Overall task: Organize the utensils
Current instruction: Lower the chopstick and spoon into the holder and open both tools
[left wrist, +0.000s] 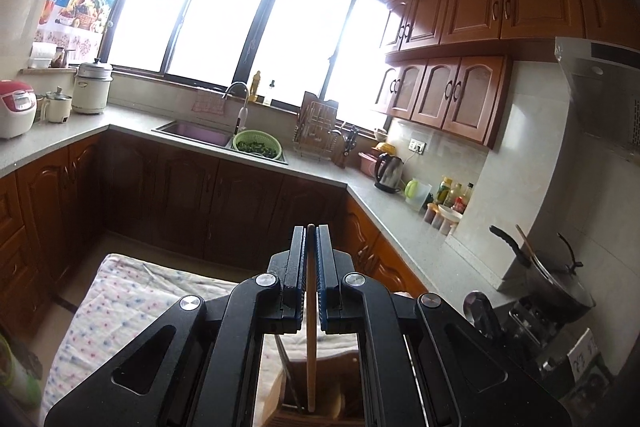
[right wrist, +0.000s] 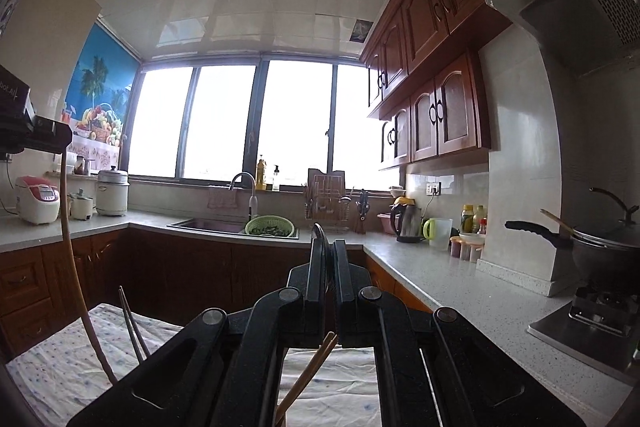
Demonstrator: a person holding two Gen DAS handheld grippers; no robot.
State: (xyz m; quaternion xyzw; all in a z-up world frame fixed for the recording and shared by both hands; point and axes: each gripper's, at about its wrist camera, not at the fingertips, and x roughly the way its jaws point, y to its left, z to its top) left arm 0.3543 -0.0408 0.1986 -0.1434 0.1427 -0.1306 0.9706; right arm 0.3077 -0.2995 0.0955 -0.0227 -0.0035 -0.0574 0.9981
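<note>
Your left gripper (left wrist: 311, 259) clamps a thin wooden utensil (left wrist: 310, 347) above the wooden holder (left wrist: 316, 403); your right gripper (right wrist: 330, 267), shut, pinches a metal utensil (right wrist: 320, 233). Tilt either, and the narrow handles could pivot and slip.

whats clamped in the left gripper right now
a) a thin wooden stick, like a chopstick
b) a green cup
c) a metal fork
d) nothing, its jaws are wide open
a: in the left wrist view the left gripper is shut on a thin wooden stick that runs down between its blue pads toward a wooden holder below.
</note>
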